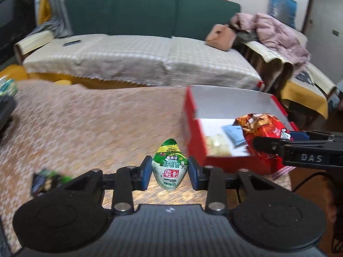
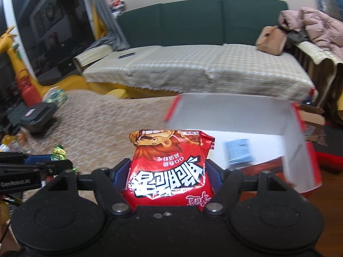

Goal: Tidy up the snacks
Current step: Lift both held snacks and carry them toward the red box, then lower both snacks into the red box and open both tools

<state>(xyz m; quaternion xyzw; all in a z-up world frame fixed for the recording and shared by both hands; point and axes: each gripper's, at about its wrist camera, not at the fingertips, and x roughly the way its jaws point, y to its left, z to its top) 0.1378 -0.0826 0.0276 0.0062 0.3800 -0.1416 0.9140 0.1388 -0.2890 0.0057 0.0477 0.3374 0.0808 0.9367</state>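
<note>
My left gripper [image 1: 169, 170] is shut on a small green-and-white snack packet [image 1: 169, 167], held above the woven mat just left of the red box [image 1: 193, 115]. My right gripper [image 2: 168, 171] is shut on a red snack bag [image 2: 169, 169] and holds it at the box's near left corner; the bag also shows in the left wrist view [image 1: 263, 128]. The open red box [image 2: 308, 150] has white inner walls and holds a grey-blue packet [image 2: 238, 152] and a pale yellowish snack [image 1: 216, 145].
A dark packet [image 1: 46, 181] lies on the mat at the left, and green wrappers [image 2: 59, 151] lie near a black case [image 2: 38, 117]. A sofa [image 2: 193, 68] with a tan bag [image 2: 271, 40] and a pink jacket [image 2: 315, 25] stands behind.
</note>
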